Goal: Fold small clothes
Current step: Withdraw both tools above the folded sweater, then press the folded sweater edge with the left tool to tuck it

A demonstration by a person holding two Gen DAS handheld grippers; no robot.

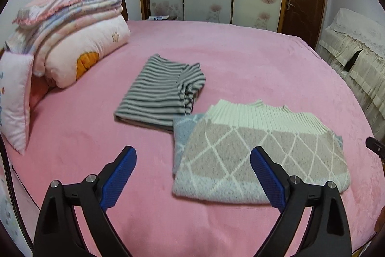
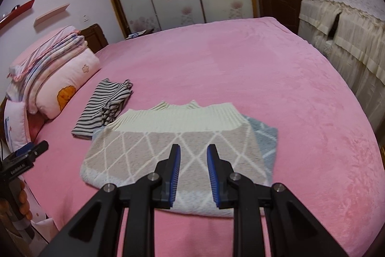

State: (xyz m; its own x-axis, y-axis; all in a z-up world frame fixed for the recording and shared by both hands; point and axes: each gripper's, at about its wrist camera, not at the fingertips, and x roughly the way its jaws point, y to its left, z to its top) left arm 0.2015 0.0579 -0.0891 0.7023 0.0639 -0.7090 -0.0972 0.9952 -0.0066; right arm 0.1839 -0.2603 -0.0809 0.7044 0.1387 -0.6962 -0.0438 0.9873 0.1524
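left wrist view: the left gripper point(image 1: 193, 158) hangs over the pink plush bedspread point(image 1: 240, 59) with its blue-padded jaws spread wide and nothing between them. just ahead and to its right lies the knitted sweater with a beige diamond pattern, pale blue edges and a cream ribbed collar point(image 1: 252, 151), already doubled over, a blue layer peeking out along its left side. beyond it, touching its far left corner, sits the grey-and-white striped garment point(image 1: 158, 95), folded into a rough rectangle with a bunched end. a stack of folded pink quilts point(image 1: 72, 28) rests at the head of the bed, well apart from the clothes.

right wrist view: the right gripper point(image 2: 193, 157) hovers above the near edge of the sweater point(image 2: 168, 143), jaws parted only narrowly and clamping nothing. the striped garment point(image 2: 103, 107) lies behind the sweater's left corner. the left gripper point(image 2: 31, 149) shows at the frame's left edge.

judging by this, the sweater looks folded or nearly so. if another fold is wanted, pinch all layers at the near corners, one gripper each, so the hidden blue layer travels too; lift low, carry toward the collar, and lay the edges square before letting go. thick knit may spring back.
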